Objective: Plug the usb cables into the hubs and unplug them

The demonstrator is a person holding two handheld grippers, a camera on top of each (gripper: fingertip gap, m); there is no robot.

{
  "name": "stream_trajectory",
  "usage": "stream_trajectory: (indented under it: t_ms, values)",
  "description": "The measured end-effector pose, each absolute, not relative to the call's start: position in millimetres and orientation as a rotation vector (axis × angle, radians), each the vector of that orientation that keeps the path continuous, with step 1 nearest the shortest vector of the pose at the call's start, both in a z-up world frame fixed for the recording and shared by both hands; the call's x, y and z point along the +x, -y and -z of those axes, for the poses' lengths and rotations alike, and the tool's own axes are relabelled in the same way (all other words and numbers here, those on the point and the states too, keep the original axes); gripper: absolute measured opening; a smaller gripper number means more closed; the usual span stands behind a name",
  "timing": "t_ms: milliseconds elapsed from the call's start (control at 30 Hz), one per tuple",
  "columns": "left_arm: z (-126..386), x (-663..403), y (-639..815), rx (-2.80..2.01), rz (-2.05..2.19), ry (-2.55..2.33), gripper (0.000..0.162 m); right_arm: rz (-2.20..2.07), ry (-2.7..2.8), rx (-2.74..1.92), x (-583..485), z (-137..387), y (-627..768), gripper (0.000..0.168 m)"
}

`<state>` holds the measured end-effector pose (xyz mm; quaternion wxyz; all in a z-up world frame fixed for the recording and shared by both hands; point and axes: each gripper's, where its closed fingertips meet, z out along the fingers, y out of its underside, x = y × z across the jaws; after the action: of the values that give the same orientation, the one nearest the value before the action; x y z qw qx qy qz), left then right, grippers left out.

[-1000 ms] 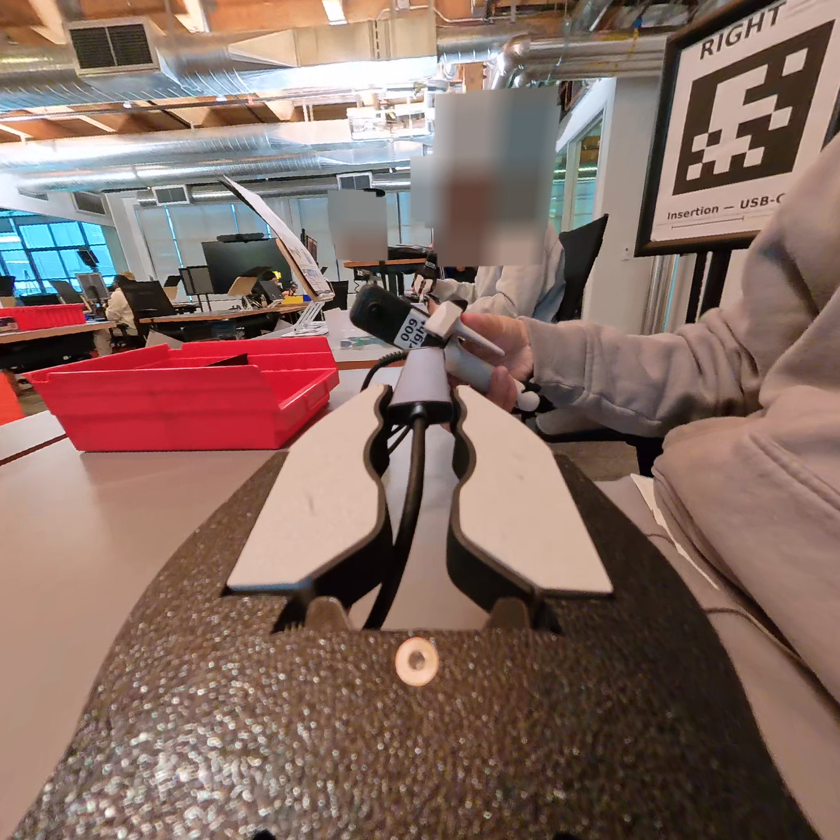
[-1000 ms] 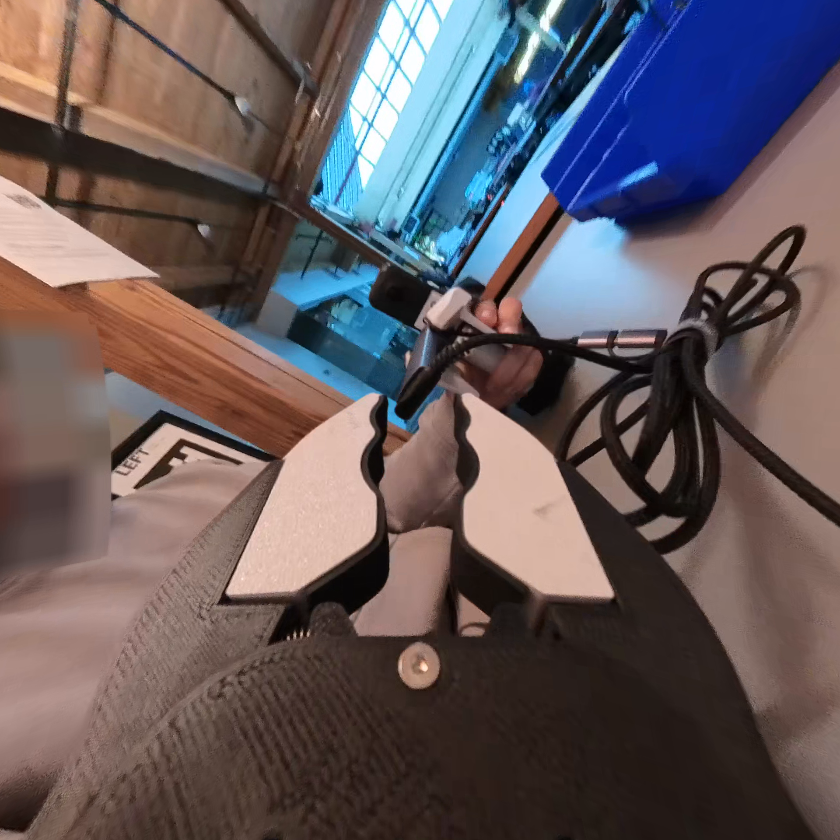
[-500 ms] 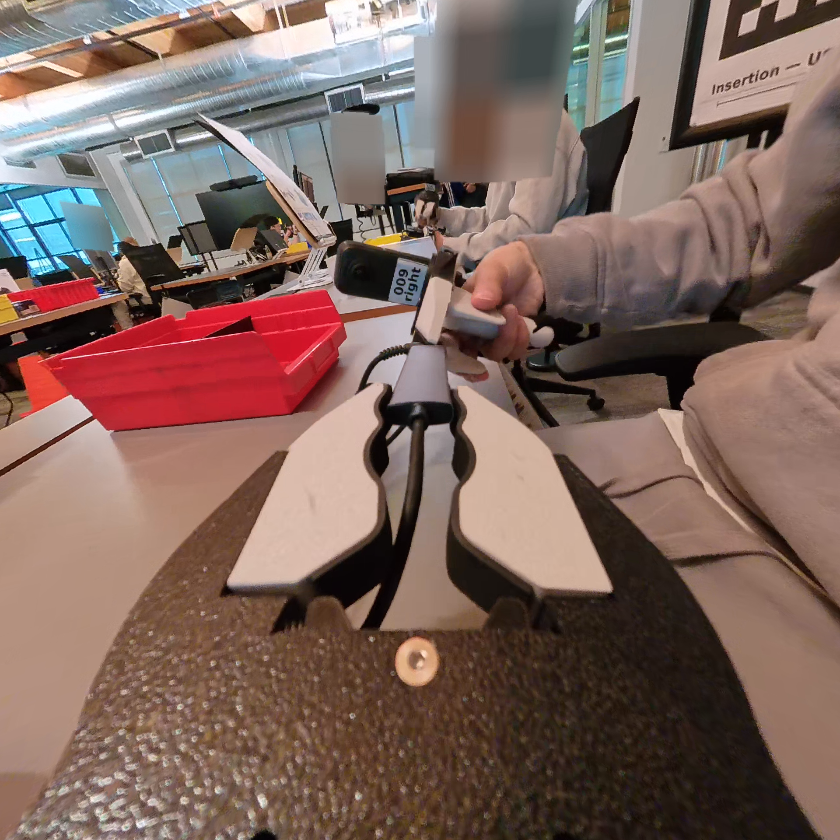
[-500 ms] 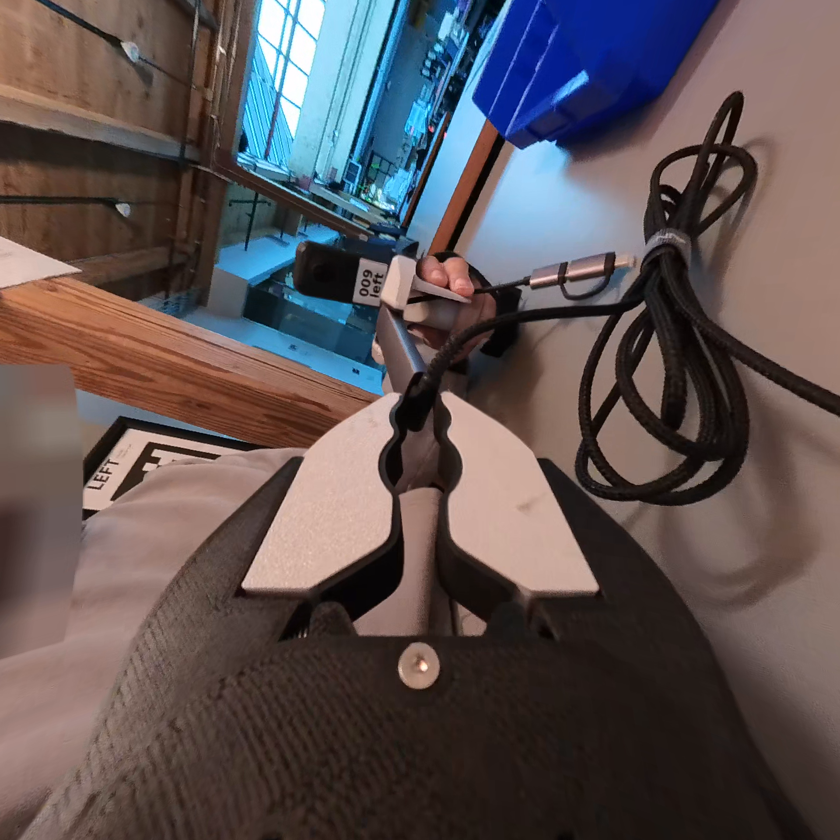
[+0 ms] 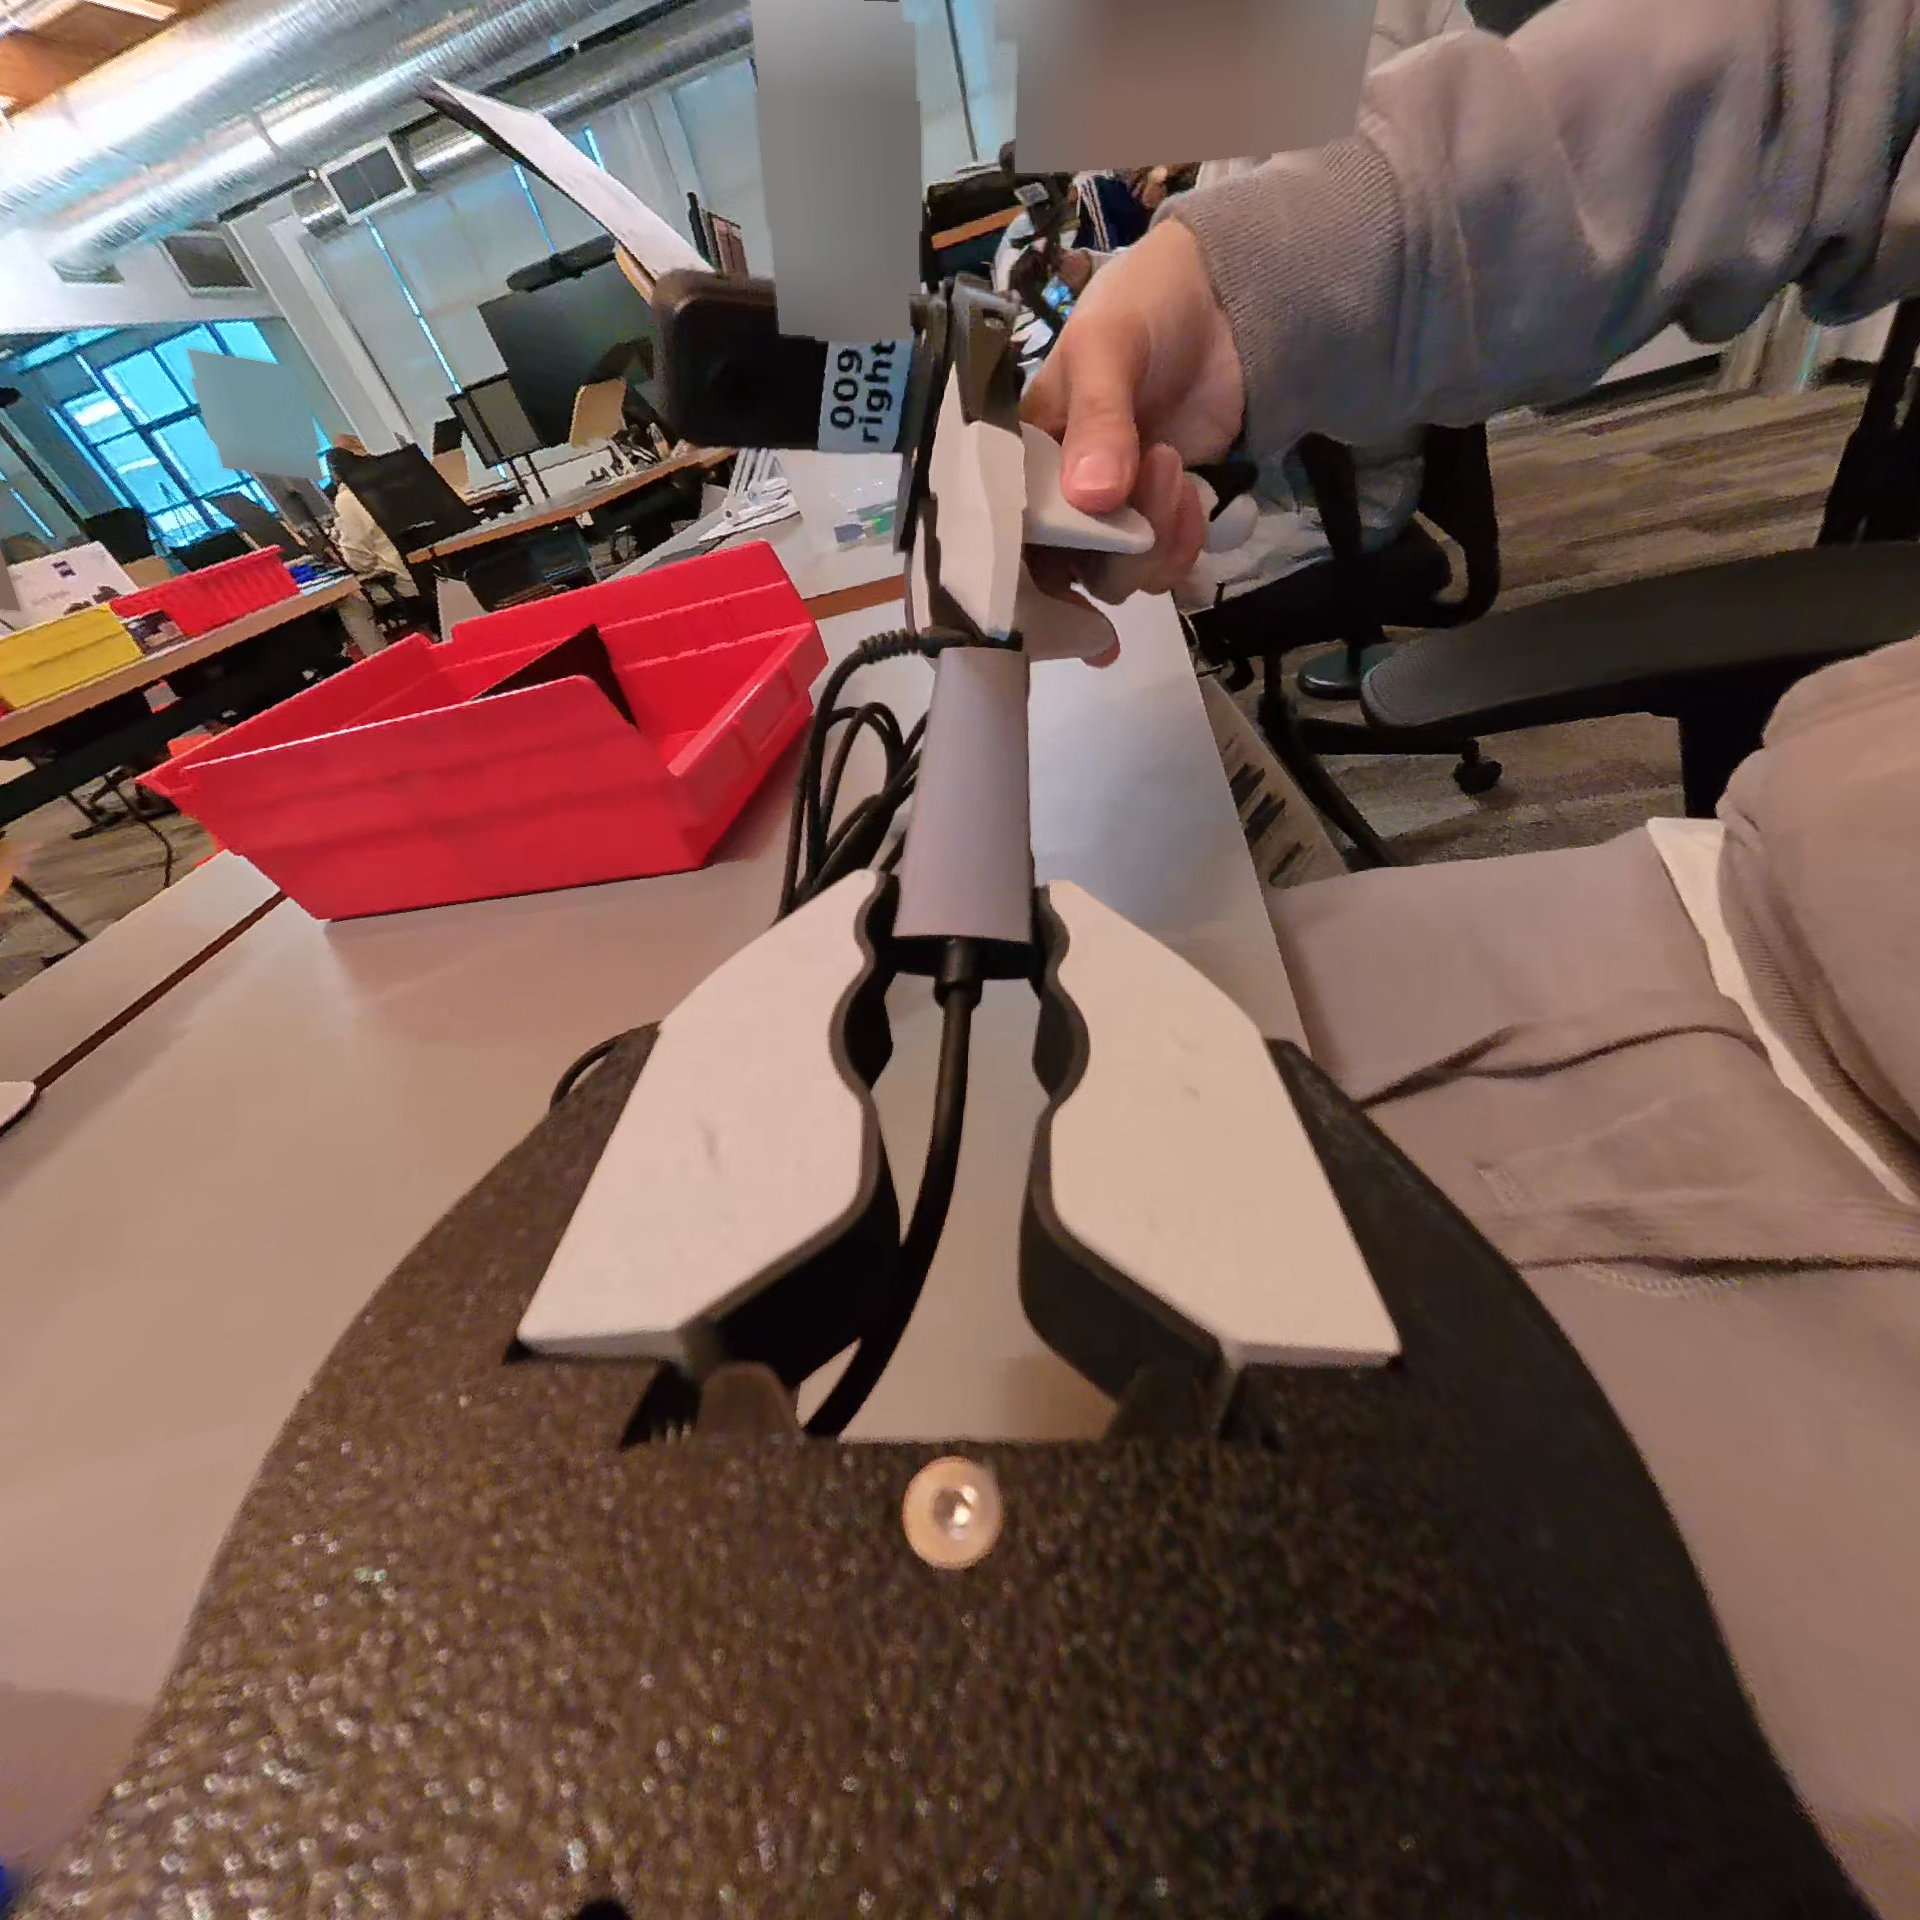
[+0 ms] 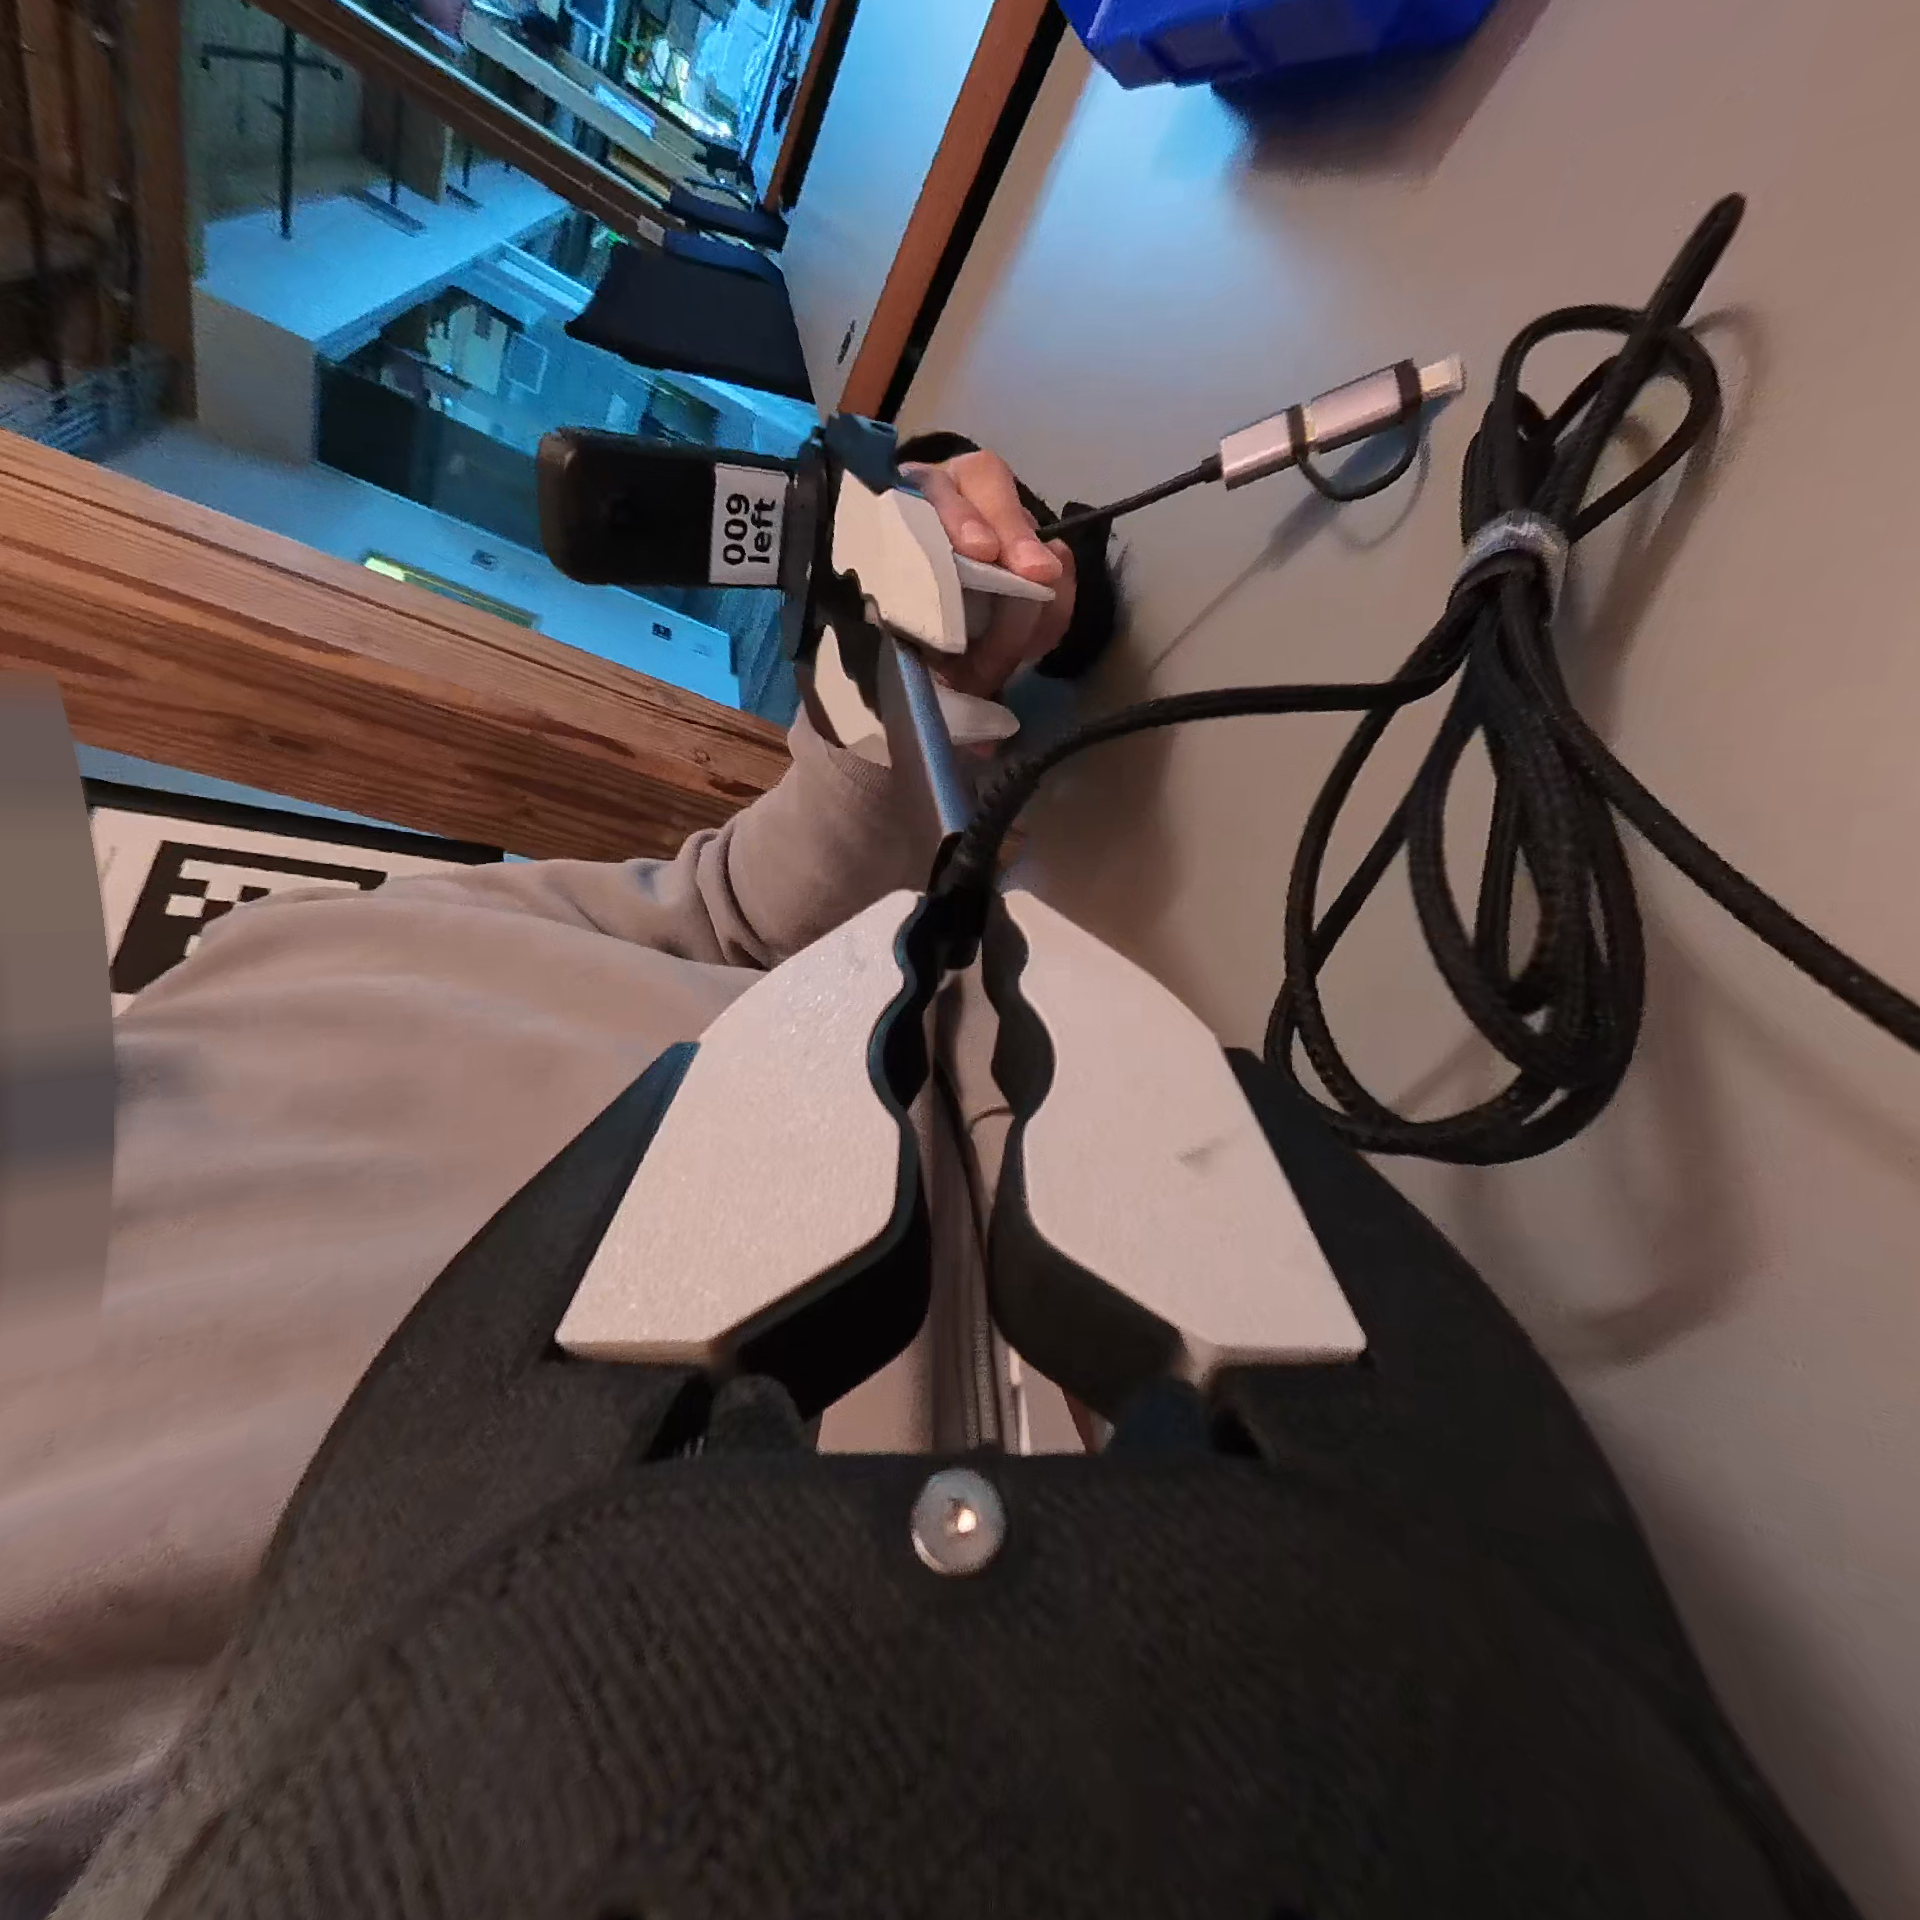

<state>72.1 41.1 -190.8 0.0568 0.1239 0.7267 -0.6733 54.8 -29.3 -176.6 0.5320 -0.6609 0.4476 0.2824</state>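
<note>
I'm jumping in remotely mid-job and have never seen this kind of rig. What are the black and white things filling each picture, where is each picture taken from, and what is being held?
There is no robot here. A person holds a hand-squeezed gripper in each hand, and each gripper carries a camera looking forward along its two white fingers.

The left wrist view shows the left gripper shut on the near end of a slim grey hub, whose own black lead runs back between the fingers. The right gripper meets the hub's far end.

The right wrist view, rolled sideways, shows the right gripper pinching the black braided cable at its plug, right at the hub's end. Whether the plug is fully in cannot be told.

On the grey table lie the cable's coils, a silver connector, a blue bin and a red bin.
</note>
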Motion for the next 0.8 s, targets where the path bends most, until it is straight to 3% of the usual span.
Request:
stream_trajectory:
  t_ms: [267, 333, 400, 467, 800]
  values:
    - [198, 64, -35, 0.405, 1.979, -2.257, 0.024, -0.693, -1.103, -1.644, 43, 184, 39, 0.009]
    - [191, 91, -61, 0.236, 1.991, -2.194, 0.025, -0.449, -1.256, -1.775, 56, 202, 93, 0.009]
    - [167, 123, -109, 0.034, 2.157, -2.049, 0.024, -0.372, -1.390, -1.471, 73, 177, 153, 0.008]
    - [150, 117, -104, 0.084, 2.232, -1.988, 0.024, -0.302, -1.354, -1.564, 73, 173, 166, 0.009]
    - [169, 92, -77, 0.176, 2.260, -2.116, 0.024, 0.047, -1.083, -1.584, 117, 23, 192, 0.008]
